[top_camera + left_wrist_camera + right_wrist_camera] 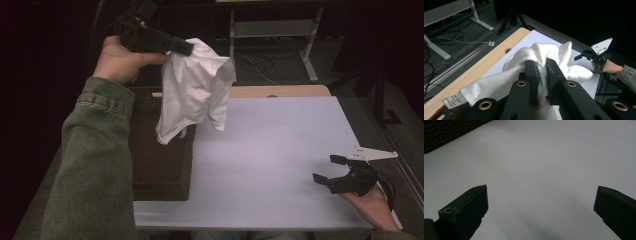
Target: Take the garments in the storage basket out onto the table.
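Black jaws of the left gripper (541, 75) pinch a white shirt (192, 90) at upper left of the high view, lifted clear of the brown basket (160, 165). Right gripper (332, 170) waits wide open, lower right. Spreading on the white table (270, 150) likely remains.

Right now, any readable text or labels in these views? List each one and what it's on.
No text can be read.
Care tag sewn to the white garment: printed lines, too small and blurred to read.
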